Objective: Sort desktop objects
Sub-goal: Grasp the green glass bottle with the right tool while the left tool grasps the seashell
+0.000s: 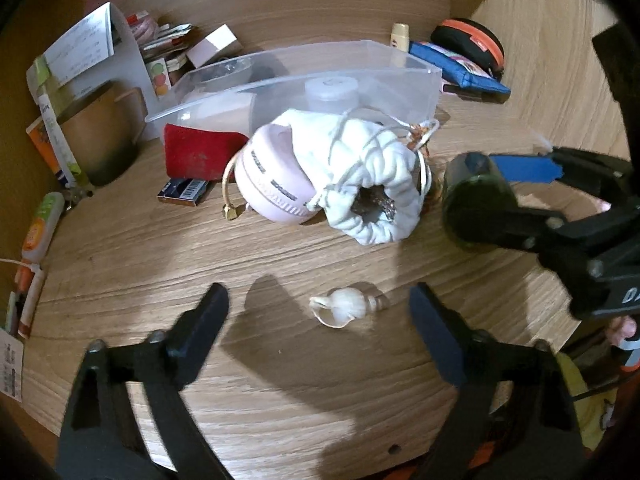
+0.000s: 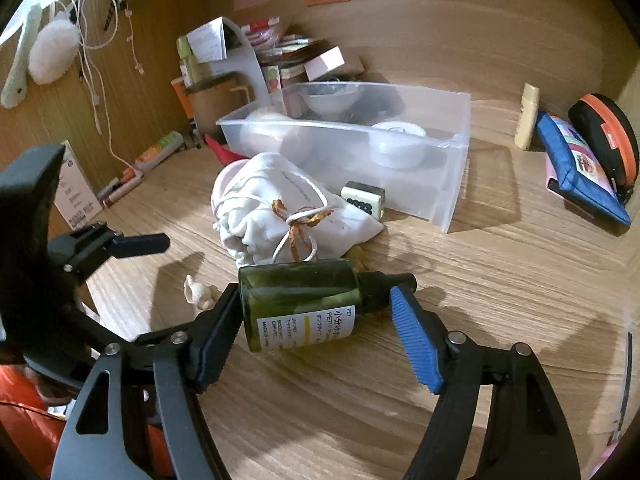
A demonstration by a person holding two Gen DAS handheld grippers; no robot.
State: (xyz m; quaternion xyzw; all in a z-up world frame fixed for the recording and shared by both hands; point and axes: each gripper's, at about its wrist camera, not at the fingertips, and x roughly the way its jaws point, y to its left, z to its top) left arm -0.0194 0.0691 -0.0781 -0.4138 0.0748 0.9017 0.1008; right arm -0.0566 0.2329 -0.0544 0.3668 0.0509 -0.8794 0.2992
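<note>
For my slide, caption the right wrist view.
Right gripper clamps a dark green bottle lengthwise above the desk, white drawstring pouch and clear bin beyond.

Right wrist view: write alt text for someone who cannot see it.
The right gripper holds a dark green bottle lying sideways between its fingers, above a wooden desk. Behind it lie a white drawstring pouch, a mahjong tile and a clear plastic bin. The left gripper reaches in from the left near a small seashell.
</note>
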